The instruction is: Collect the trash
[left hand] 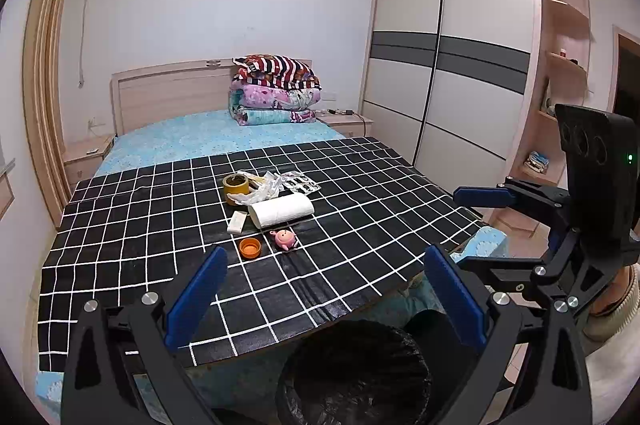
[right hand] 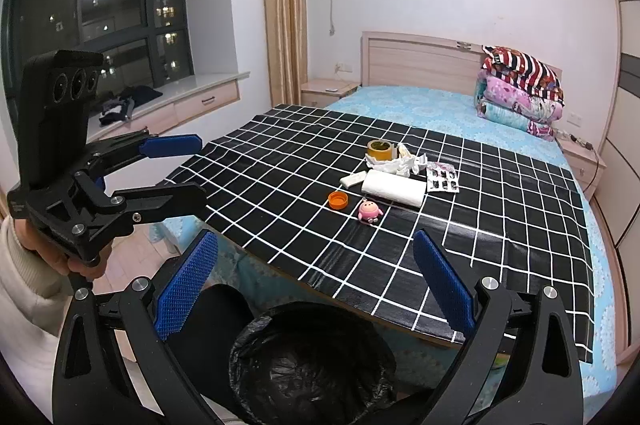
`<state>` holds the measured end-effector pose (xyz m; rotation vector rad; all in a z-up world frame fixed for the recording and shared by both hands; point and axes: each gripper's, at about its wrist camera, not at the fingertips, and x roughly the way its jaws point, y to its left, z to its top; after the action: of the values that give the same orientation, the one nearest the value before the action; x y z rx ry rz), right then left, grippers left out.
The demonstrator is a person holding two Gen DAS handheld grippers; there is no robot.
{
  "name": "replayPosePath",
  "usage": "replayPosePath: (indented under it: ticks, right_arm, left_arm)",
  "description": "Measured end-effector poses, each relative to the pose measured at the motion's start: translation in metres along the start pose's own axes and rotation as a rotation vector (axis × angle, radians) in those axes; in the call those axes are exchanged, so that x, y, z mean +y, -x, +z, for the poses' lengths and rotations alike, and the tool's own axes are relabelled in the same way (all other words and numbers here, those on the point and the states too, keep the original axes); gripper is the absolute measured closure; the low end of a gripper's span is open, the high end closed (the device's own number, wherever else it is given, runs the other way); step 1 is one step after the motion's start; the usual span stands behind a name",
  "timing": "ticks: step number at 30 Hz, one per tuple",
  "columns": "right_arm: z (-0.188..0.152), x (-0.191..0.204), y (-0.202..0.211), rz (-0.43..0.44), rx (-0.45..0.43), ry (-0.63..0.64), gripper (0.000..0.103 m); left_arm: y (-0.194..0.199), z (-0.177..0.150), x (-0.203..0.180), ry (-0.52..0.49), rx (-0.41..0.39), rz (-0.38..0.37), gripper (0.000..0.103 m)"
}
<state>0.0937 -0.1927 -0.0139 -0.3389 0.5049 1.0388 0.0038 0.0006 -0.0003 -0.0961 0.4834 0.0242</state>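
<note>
So both claws are hanging back off the near edge of the bed, nothing in either one: left claw (left hand: 326,299) is spread wide, right claw (right hand: 316,289) same deal. The junk sits in a little cluster around the middle of the black checkered sheet (left hand: 360,193) laid over the bed. There's a crumpled plastic wrapper (left hand: 262,190) touching a tape roll (left hand: 235,185), then a flat blister pack (left hand: 301,182) just beside it toward the far side. I'd guess the wrapper is super light and squishy, so pinch a bunched-up bit in the middle and it should come along fine, though it might spring out. The blister pack looks stiff, thin and probably slippery, so grabbing it by an edge seems like the way. The orange cap (left hand: 250,248) is small and hard, take it across the rim. The paper roll (left hand: 281,210), small white block (left hand: 237,222) and pink toy (left hand: 285,239) are close by too; not sure they count as trash. The trash bin (right hand: 312,361) sits on the floor right below the near edge, black liner in it, and I can't make out anything inside.
</note>
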Motion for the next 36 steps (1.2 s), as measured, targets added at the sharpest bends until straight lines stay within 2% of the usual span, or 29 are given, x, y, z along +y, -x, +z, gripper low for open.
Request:
replayPosePath:
  ticks: [20, 26, 36]
  right_arm:
    - [0.001, -0.007, -0.013, 0.016, 0.009, -0.018, 0.004]
    - [0.004, -0.018, -0.036, 0.018, 0.035, -0.032, 0.004]
    - [0.008, -0.038, -0.087, 0.02, 0.079, -0.031, 0.007]
  left_arm:
    - [-0.018, -0.007, 0.013, 0.046, 0.043, -0.005, 0.008]
    - [-0.043, -0.008, 0.031, 0.071, 0.083, 0.028, 0.008]
    - [-0.099, -0.012, 0.063, 0.103, 0.158, 0.038, 0.008]
